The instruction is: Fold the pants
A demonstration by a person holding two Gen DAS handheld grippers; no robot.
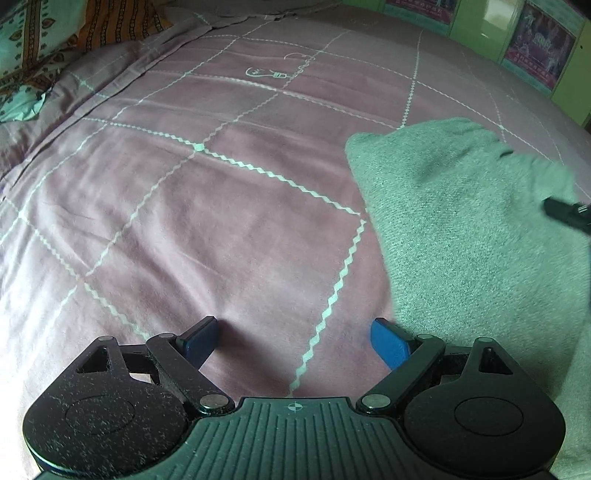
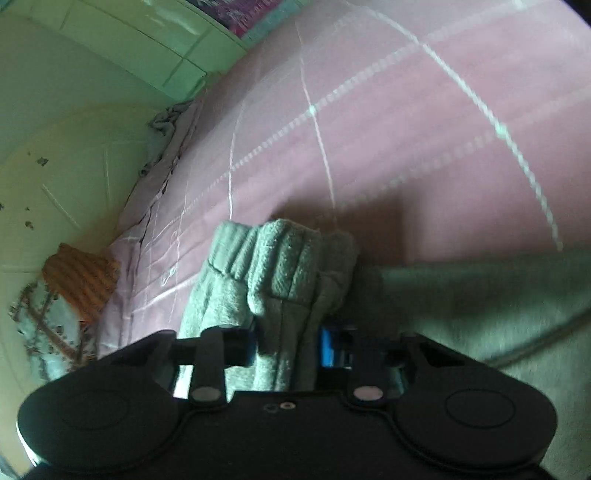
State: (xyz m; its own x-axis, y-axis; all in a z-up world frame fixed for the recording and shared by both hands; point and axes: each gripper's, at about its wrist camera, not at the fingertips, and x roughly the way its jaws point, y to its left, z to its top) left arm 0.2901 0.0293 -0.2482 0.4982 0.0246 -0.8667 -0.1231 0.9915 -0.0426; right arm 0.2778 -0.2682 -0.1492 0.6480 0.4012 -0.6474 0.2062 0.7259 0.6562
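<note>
Pants lay on the bed, right of my left gripper, jaws wide and empty; my right gripper was nearer, jaws clamped on their bunched ribbed end.

Background only: bed covered by a mauve sheet with a white zigzag grid and a small white light-bulb doodle. Orange striped cloth and teal patterned pillow at the far-left corner. Green wall panels with pink posters along the far edge.
</note>
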